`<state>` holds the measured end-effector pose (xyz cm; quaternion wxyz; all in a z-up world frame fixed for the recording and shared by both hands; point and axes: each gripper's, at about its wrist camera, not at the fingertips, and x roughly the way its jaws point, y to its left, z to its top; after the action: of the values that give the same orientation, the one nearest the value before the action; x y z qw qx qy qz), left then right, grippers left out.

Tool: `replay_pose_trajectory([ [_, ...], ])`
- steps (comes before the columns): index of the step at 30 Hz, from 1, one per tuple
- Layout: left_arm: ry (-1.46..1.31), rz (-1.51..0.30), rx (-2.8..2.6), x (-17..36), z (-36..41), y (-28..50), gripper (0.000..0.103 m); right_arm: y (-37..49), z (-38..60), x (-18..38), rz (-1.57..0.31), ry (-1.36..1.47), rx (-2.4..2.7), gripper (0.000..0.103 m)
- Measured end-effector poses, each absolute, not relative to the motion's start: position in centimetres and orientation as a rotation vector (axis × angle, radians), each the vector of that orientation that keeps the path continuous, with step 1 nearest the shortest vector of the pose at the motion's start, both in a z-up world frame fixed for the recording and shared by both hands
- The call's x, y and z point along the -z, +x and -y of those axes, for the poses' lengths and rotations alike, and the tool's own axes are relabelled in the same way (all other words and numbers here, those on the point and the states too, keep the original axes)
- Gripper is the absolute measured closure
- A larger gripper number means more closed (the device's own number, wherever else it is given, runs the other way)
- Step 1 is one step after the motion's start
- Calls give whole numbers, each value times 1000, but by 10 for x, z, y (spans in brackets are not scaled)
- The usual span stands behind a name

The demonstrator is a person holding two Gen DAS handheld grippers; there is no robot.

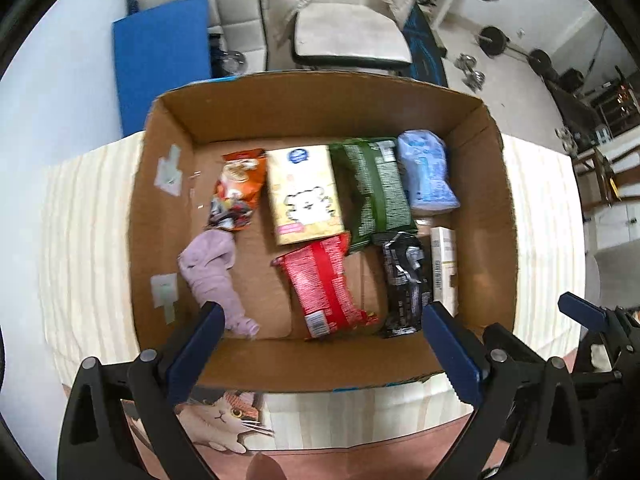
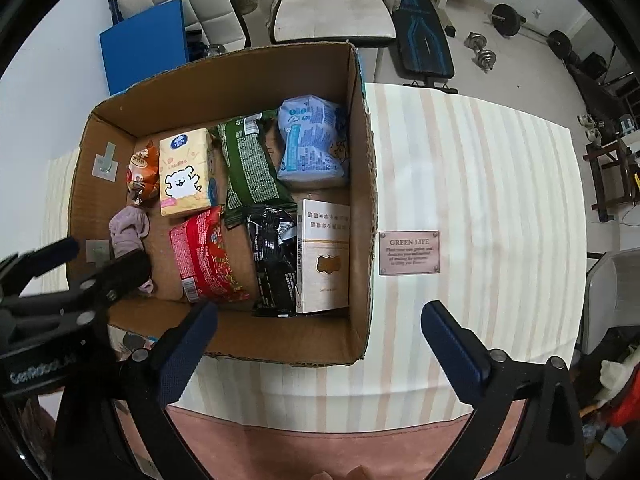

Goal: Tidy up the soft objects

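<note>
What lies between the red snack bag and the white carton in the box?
A black packet lies between the red snack bag and the white carton, close against the carton. The right wrist view shows this best; the left wrist view agrees.

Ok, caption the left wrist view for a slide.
Open left gripper above a brown cardboard box holding soft snack packets and a crumpled lilac cloth.
</note>
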<state>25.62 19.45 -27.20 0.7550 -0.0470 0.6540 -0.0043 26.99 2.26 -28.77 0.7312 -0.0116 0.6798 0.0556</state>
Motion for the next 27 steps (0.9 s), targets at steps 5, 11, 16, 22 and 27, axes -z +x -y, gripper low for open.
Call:
replay_pose_trajectory([
  [5,-117,-1381,-40,265,-206,240,2,261,-22,292,-1492,-9,-120,0],
  [11,-86,-1300,-88,242,-210,221,2,249,-20,283,-1452,-25,-113,0],
  [16,-59,-1182,-124,200,-207,189,2,229,-14,251,-1374,-14,-121,0],
  [22,-58,-1067,-123,140,-199,137,2,179,-3,182,-1238,-4,-158,0],
  [27,-60,-992,-103,97,-189,95,2,129,6,124,-1127,7,-179,0],
])
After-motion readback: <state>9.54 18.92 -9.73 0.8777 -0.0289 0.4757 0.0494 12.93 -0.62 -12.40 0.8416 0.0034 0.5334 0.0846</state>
